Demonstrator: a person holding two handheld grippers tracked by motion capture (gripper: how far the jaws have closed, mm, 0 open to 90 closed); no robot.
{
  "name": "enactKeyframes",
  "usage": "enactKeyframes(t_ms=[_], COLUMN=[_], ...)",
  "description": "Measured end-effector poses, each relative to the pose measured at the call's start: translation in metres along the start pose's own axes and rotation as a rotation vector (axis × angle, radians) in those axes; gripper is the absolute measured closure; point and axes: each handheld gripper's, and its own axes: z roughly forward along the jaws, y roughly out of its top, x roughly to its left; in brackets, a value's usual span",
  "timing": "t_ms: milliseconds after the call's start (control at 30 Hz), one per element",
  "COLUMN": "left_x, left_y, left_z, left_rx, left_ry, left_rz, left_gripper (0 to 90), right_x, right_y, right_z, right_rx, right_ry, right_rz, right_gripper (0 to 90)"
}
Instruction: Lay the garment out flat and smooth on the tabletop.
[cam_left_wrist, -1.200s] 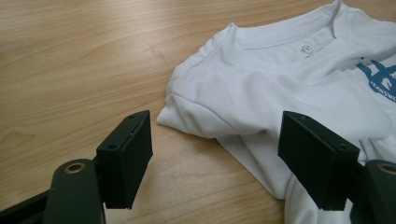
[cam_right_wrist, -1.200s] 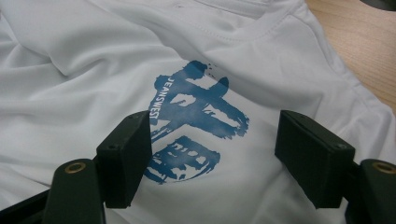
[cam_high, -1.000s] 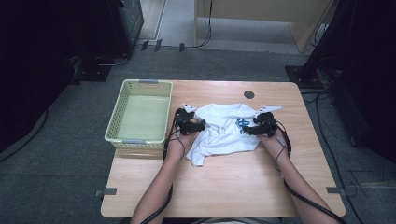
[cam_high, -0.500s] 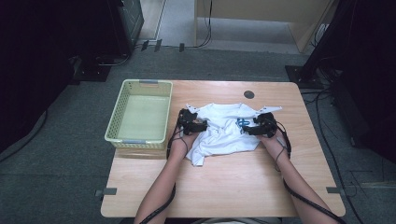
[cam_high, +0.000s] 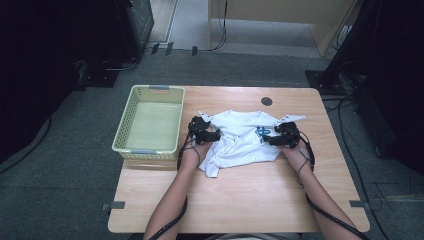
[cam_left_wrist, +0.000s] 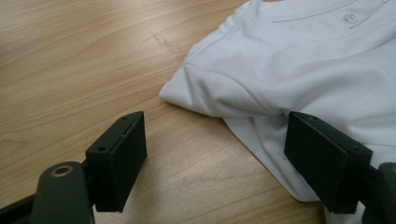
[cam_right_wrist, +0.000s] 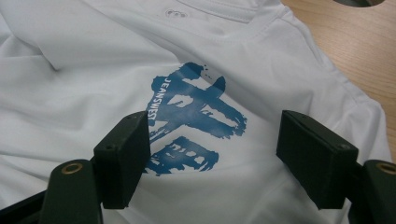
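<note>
- A pale green plastic basket with slatted walls stood on the wooden table, at its left edge.
- A round dark grommet hole sat in the table top near the far edge, well to the right of the basket.
- Beyond the table, black cables lay on the grey carpet floor.
- A light wooden cabinet stood beyond the table.

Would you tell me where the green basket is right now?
In the high view, the green basket sits at the table's left edge, just left of the left gripper.
</note>
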Motion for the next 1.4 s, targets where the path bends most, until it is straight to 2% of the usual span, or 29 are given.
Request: enactKeyframes(t_ms=[233, 500, 933, 1200, 1400], left_x=[0.008, 0.009, 0.01, 0.011, 0.012], left_y=[-0.002, -0.002, -0.002, -0.002, -0.002], left_z=[-0.001, -0.001, -0.002, -0.002, -0.002], left_rx=[0.006, 0.003, 0.003, 0.004, -0.001], left_ry=[0.006, 0.033, 0.06, 0.082, 0.081], left_rz=[-0.042, -0.067, -0.09, -0.11, -0.118], left_gripper=[21.5, 21.5, 21.5, 21.4, 21.4], right_x=[-0.012, -0.025, -0.047, -0.057, -0.057], right_y=[-0.006, -0.014, -0.025, -0.029, -0.027], right_z=[-0.007, -0.016, -0.028, -0.031, -0.03], right_rx=[-0.003, -0.019, -0.028, -0.034, -0.022], right_ry=[-0.011, -0.02, -0.055, -0.069, -0.075], right_rz=[0.019, 0.049, 0.063, 0.056, 0.072], right_gripper=[26.4, 26.4, 25.9, 25.8, 23.8])
